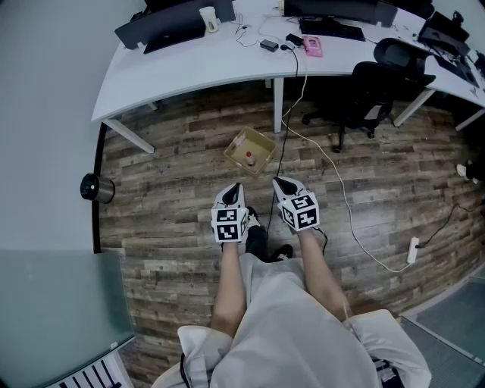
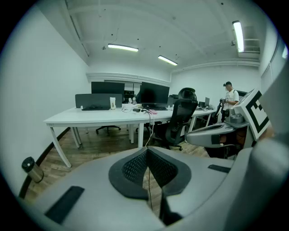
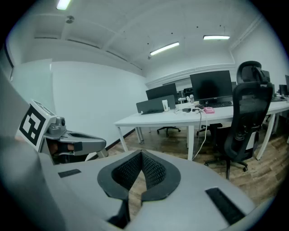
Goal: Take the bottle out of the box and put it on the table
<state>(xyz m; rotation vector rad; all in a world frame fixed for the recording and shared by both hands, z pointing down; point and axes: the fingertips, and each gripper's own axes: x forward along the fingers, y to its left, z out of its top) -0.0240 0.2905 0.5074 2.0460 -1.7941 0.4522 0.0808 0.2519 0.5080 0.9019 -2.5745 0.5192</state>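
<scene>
An open cardboard box [image 1: 250, 144] lies on the wooden floor in front of the white table [image 1: 189, 68]. Inside it stands a small bottle [image 1: 248, 158] with a red cap. My left gripper [image 1: 235, 189] and right gripper [image 1: 281, 183] are held side by side above the floor, short of the box, and both point toward it. In the left gripper view the left gripper [image 2: 147, 151] is shut with nothing between its pads. The right gripper [image 3: 141, 153] is likewise shut and empty. The box is hidden in both gripper views.
A black office chair [image 1: 364, 87] stands right of the box. A cable [image 1: 333, 170] runs across the floor to a power strip [image 1: 413, 248]. A black cylinder [image 1: 97, 188] lies at the left wall. Monitors, a cup [image 1: 209, 19] and a pink object [image 1: 312, 45] sit on the table. A person [image 2: 230, 97] stands far off.
</scene>
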